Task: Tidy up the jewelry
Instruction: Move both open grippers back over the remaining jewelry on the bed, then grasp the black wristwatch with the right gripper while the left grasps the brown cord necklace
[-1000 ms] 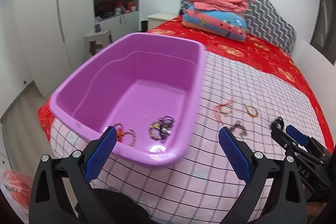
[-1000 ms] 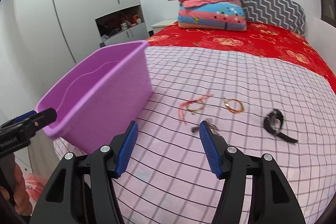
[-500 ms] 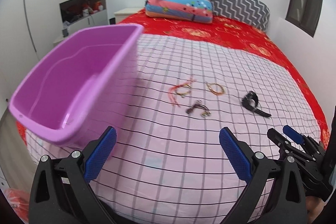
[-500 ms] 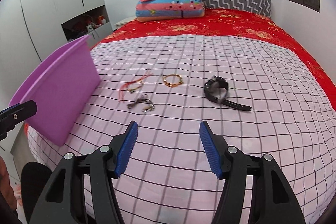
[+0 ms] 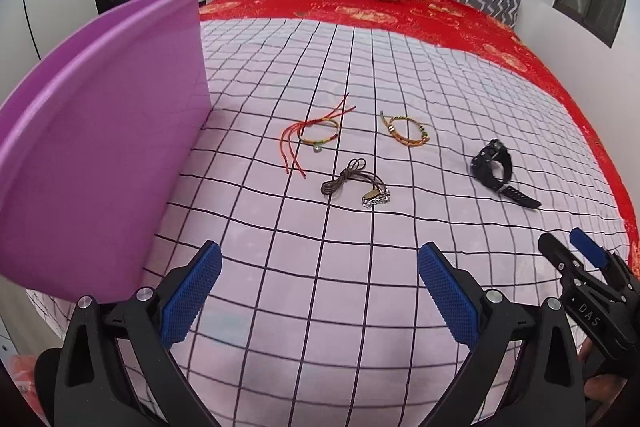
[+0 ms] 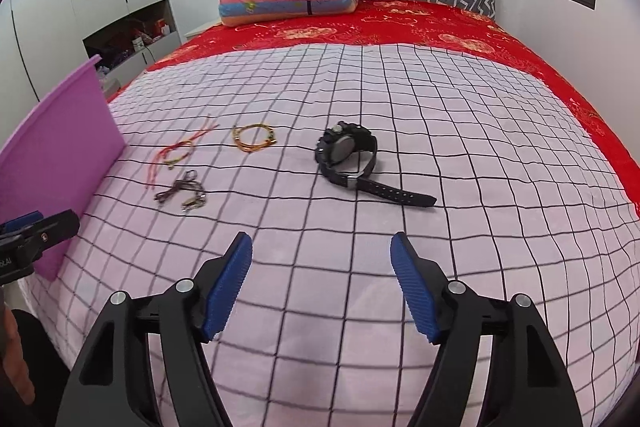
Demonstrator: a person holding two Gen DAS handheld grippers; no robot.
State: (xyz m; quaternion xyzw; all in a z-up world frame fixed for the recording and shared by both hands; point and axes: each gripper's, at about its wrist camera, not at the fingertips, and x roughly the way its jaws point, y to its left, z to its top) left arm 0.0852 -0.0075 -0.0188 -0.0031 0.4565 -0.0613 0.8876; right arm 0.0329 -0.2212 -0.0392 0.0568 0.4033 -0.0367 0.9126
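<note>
**Four pieces laid out on the checked bedspread**

The left hand-held gripper (image 5: 318, 259) hangs spread wide and empty over the near edge of the checked bedspread (image 5: 400, 67). Beyond it lie a red string bracelet (image 5: 316, 135), an orange braided bracelet (image 5: 406, 133), a brown cord necklace (image 5: 356, 183) and, further right, a black wristwatch (image 5: 494, 167), all apart. A purple tub (image 5: 100, 131) stands left. The right hand-held gripper (image 5: 564, 247) shows at the near right.

Matt plastic tub (image 5: 100, 147); cloth sheet (image 5: 360, 67); watch (image 6: 348, 155) probably rubber.
</note>
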